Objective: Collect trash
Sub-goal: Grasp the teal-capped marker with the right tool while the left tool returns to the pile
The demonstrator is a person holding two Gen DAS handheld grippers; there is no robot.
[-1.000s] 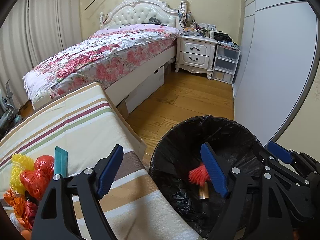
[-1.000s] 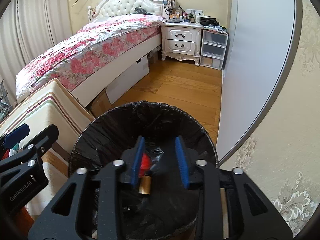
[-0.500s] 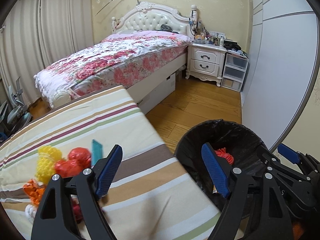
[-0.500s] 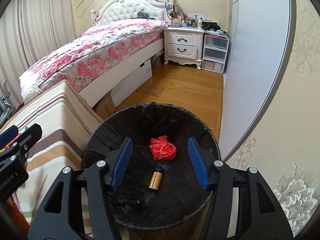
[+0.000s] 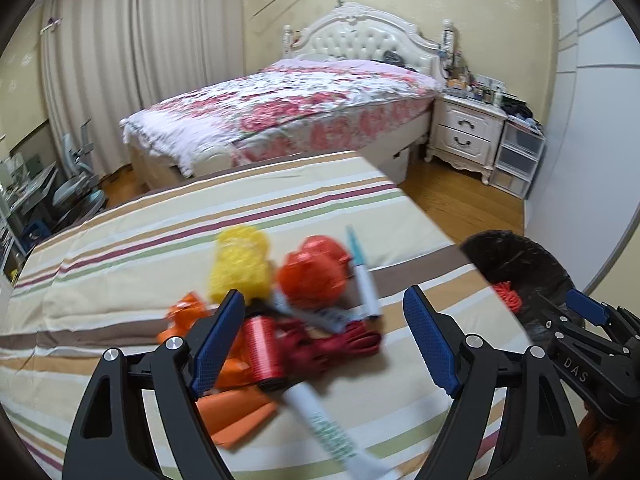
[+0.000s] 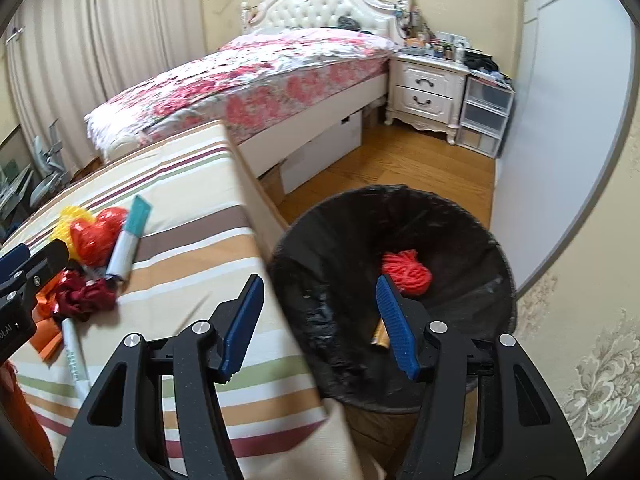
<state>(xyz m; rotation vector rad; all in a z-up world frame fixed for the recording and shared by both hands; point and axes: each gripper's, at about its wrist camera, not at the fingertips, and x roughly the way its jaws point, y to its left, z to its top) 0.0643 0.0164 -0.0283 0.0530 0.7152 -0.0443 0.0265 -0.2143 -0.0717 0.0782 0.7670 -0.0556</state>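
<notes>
Trash pile (image 5: 288,312) heaped on striped cover; red mesh wad (image 6: 406,272), battery (image 6: 380,334) inside black-lined bin (image 6: 472,224).

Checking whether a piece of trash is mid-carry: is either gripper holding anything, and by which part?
Nothing is held. The left gripper is open above the trash pile; the right gripper is open and empty at the bin.

On the striped worktop (image 5: 120,292): two white tubes (image 5: 366,280), one yellow net (image 5: 240,264), one orange-red net (image 5: 312,272). At 3 o'clock, one bin (image 6: 460,216) holds one red net (image 6: 406,272) and one battery (image 6: 380,334).
</notes>
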